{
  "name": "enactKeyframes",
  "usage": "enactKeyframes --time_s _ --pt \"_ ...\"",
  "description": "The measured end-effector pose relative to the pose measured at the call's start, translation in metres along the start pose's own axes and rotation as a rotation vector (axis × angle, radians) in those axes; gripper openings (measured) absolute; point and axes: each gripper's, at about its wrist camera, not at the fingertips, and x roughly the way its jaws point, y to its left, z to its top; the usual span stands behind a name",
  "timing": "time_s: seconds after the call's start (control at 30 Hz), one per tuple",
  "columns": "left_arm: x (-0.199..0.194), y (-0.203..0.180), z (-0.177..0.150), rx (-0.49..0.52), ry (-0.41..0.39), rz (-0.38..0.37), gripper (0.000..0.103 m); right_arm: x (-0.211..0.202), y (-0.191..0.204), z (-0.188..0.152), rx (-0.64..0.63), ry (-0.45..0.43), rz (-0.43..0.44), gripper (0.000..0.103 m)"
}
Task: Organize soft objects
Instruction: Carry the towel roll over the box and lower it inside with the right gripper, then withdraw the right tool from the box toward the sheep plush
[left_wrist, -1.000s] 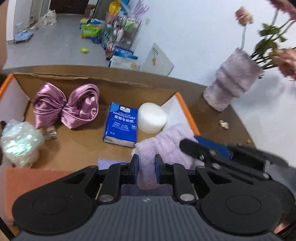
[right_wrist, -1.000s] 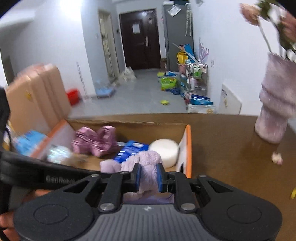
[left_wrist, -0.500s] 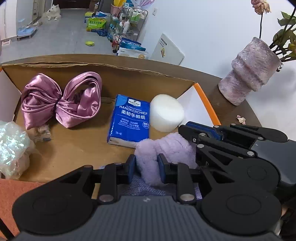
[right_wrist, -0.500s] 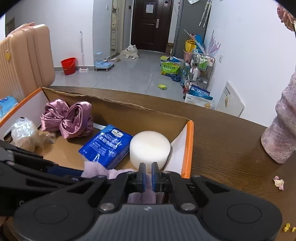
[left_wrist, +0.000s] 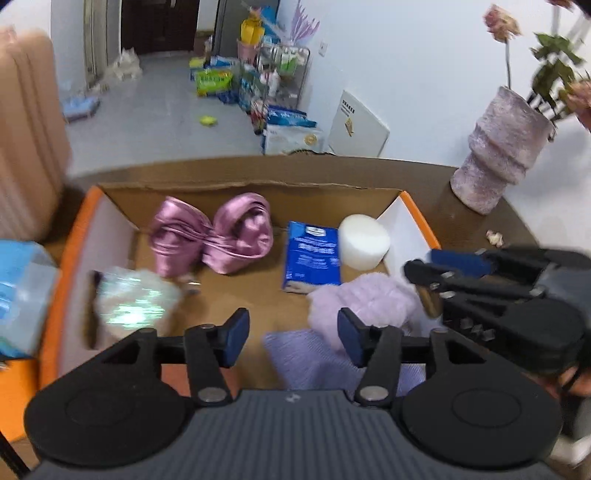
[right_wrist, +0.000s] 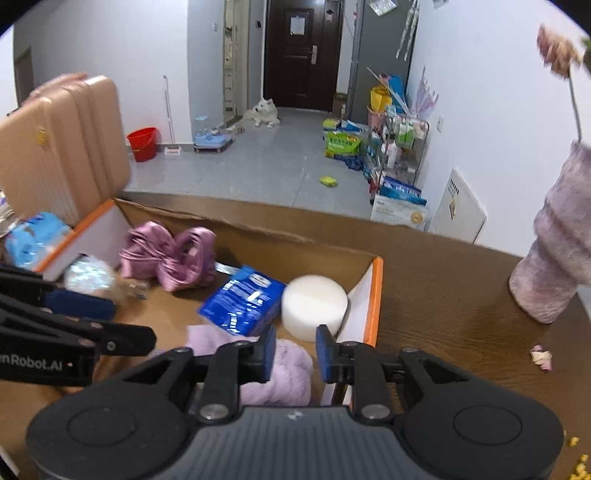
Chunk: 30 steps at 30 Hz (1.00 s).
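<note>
Fluffy lilac cloth (left_wrist: 364, 299): pale purple, plush and bunched; lies on the floor of the cardboard box (left_wrist: 236, 186) at its near right corner, over a flatter ribbed lilac piece (left_wrist: 314, 356).
Left gripper (left_wrist: 291, 332): jaws opening, standing wide, nothing pressed between them; the cloth lies just beyond the right finger, bare box floor beyond the gap.
Right gripper (right_wrist: 293, 349): jaws opening, a narrow gap, empty; the fluffy cloth (right_wrist: 284, 373) lies below and beyond the left finger.
Ahead of the jaws: blue handkerchief tissue pack (left_wrist: 312, 254), with a white round sponge (left_wrist: 364, 242) just to its right, close to the cloth.
Ahead and left of the jaws: pink satin bow (left_wrist: 212, 238) near the back wall; iridescent wrapped bundle (left_wrist: 133, 302) by the left wall, blurred.
Edges: orange-trimmed right box wall (right_wrist: 371, 306) stands just beyond the right gripper's right finger; torn back wall edge runs across the far side.
Open room: bare cardboard floor straight ahead of the left jaws, between the bundle and the tissue pack.
Counter (right_wrist: 443, 295): brown wood, open to the right of the box up to a fuzzy mauve vase (right_wrist: 554, 251).
</note>
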Motion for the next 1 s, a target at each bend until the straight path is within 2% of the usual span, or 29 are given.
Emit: enactKeyframes --time_s 0.07,0.23,0.4,0.63,0.73,0.83,0.9,1.0 --pt "-0.015 0.001 -0.004 0.025 -0.009 0.03 0.061 -0.02 0.005 -0.001 -0.009 -0.002 0.005 0.038" --pt "-0.053 0.011 -0.021 0.038 -0.024 0.089 0.068 -0.062 0.013 -0.007 0.003 0.017 0.043 0.048" --pt "-0.091 0.02 -0.049 0.039 -0.039 0.122 0.071 -0.102 0.021 -0.022 0.025 -0.003 0.051 0.049" --pt "-0.14 0.021 -0.11 0.068 -0.121 0.17 0.075 -0.163 0.037 -0.062 0.026 -0.1 0.084 0.056" --pt "-0.16 0.024 -0.143 0.066 -0.187 0.21 0.075 -0.19 0.043 -0.09 0.017 -0.163 0.086 0.058" --pt "-0.177 0.029 -0.181 0.025 -0.232 0.211 0.075 -0.215 0.046 -0.127 0.039 -0.223 0.114 0.063" --pt "-0.183 0.031 -0.211 -0.012 -0.261 0.21 0.082 -0.227 0.048 -0.158 0.063 -0.26 0.125 0.065" --pt "-0.182 0.031 -0.25 -0.049 -0.254 0.206 0.083 -0.235 0.054 -0.205 0.088 -0.283 0.124 0.066"
